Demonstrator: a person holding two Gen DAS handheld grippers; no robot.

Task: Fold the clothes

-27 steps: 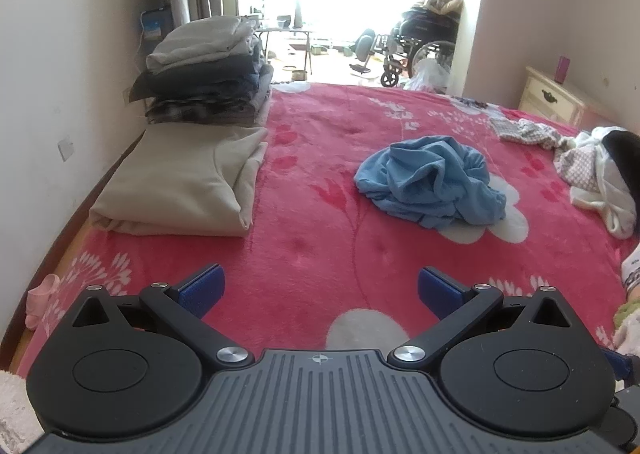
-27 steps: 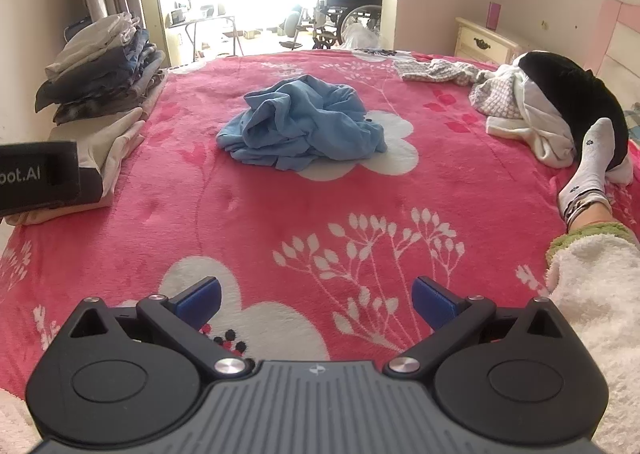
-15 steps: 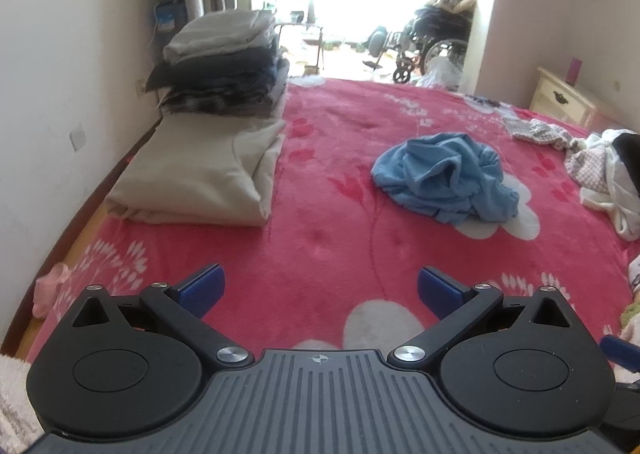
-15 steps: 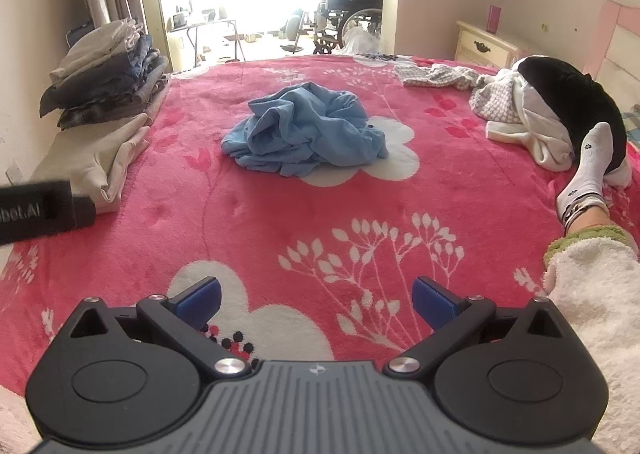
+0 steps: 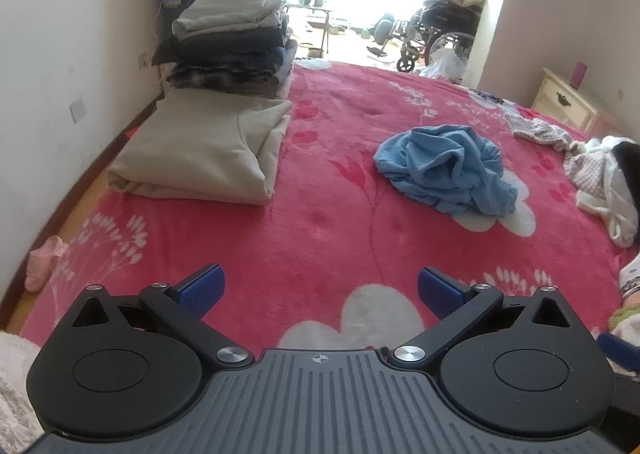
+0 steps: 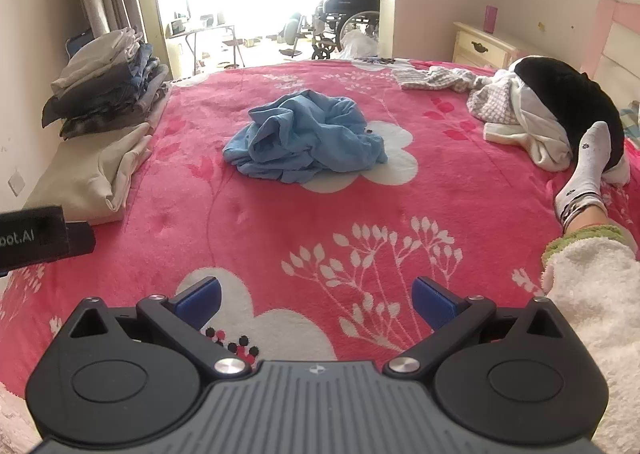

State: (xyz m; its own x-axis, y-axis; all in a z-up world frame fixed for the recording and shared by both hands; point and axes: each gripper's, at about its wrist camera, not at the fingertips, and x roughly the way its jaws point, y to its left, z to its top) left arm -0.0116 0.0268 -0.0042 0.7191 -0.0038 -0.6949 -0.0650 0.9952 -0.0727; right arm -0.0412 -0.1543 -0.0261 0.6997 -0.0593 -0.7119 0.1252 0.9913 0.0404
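On plush blanket point(image 5: 320, 213), rumpled blue garment point(image 5: 444, 169) bunches.

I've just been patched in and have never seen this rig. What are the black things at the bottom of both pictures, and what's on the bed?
No robot here: a person carries a hand-held gripper in each hand, with a camera looking along its fingers. One picture looks out from the left hand-held gripper, the other from the right hand-held gripper. Both stand open and hold nothing. On the red floral blanket lies a crumpled blue garment, not yet folded. A stack of folded clothes sits along the left wall, and an unfolded pile lies at the right.
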